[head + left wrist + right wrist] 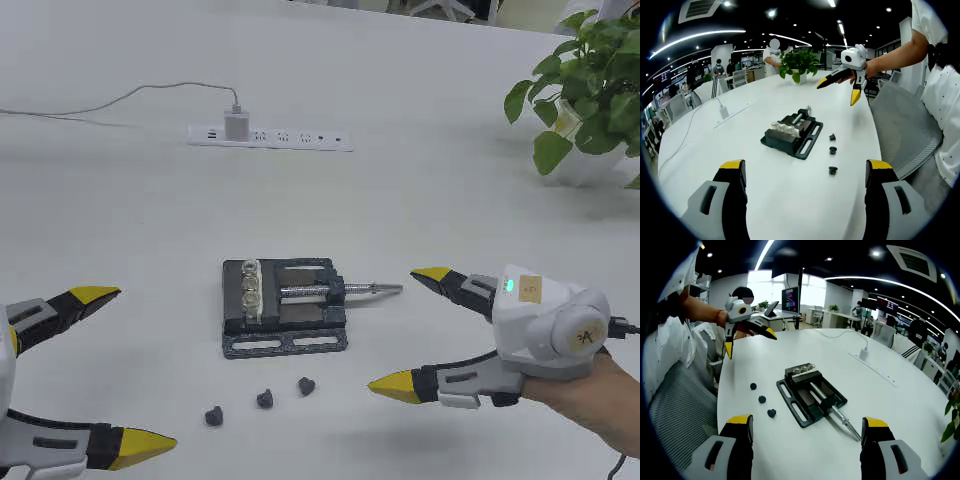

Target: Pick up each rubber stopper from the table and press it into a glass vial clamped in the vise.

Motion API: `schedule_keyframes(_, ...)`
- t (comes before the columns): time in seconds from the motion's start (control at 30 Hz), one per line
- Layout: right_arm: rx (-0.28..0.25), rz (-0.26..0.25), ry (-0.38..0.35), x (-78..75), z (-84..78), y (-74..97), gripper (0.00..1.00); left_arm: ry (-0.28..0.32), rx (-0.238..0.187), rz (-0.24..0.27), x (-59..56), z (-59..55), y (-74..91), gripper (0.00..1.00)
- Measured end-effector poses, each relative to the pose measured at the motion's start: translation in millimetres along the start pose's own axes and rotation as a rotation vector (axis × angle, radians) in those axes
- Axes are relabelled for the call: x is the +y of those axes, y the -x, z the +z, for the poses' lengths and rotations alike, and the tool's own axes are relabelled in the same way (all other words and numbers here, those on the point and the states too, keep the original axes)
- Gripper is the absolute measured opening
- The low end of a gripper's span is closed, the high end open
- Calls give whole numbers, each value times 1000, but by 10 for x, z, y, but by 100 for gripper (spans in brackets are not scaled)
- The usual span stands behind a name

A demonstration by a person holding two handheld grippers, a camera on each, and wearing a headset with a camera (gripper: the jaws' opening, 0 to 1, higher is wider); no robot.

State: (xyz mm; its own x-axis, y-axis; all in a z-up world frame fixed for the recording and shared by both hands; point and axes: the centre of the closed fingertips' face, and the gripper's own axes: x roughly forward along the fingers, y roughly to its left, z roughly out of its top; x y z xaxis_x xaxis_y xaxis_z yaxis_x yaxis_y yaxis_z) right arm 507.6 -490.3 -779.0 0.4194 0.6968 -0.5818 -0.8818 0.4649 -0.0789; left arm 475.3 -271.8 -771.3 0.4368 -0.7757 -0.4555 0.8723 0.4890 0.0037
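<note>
A dark vise (290,338) stands mid-table with three glass vials (250,290) clamped upright at its left end. Three dark rubber stoppers (265,399) lie in a row on the table just in front of it. My left gripper (120,367) hovers open at the lower left, apart from the stoppers. At the right of the vise my right gripper (410,330) hangs open and holds nothing. The left gripper view has the vise (800,142), the vials (782,127) and the stoppers (833,149) beyond my open left gripper (806,167). Vise (812,400) and stoppers (762,399) lie ahead of the open right gripper (807,421).
A white power strip (290,138) with a charger (236,126) and its cable lies at the back of the table. A potted plant (590,90) stands at the far right. A grey mesh chair (902,130) sits at the table's edge. The vise's screw handle (375,290) sticks out rightward.
</note>
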Motion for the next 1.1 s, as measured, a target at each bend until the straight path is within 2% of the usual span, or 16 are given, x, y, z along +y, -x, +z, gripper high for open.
schedule_keyframes(0.83,-1,6,-8,-8,7,-44,88,-2,13,-15,12,-30,-67,98)
schedule_keyframes(1.1,-2,4,-8,-28,17,-48,87,-13,33,-28,-29,-86,-97,93)
